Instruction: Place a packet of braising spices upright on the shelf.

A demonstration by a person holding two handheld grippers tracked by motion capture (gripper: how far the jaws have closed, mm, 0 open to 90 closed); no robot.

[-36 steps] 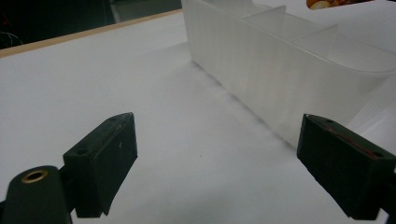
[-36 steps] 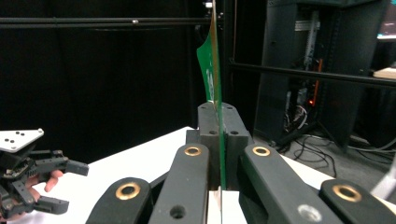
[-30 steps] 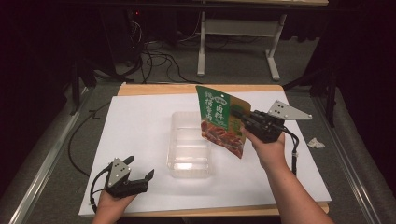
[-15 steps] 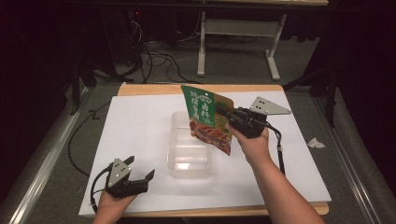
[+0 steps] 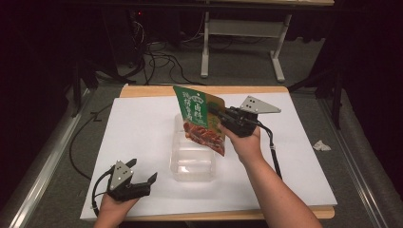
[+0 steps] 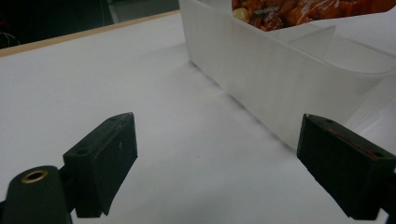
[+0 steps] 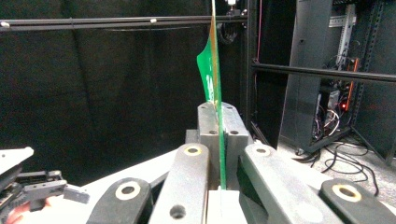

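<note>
The right gripper point(image 5: 219, 115), clamped on the edge of the green snack pouch point(image 5: 199, 118), holds it tilted over the clear plastic container point(image 5: 192, 159). The pouch looks not yet set inside. The left gripper point(image 5: 141, 176) rests wide apart, near the container's front-left corner.

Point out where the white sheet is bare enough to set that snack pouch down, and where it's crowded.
Bare: the white sheet left of the clear container, behind the left gripper; also right of the right gripper, toward the crumpled scrap off the table. Crowded: mid-table, where the snack pouch hangs over the container.
</note>
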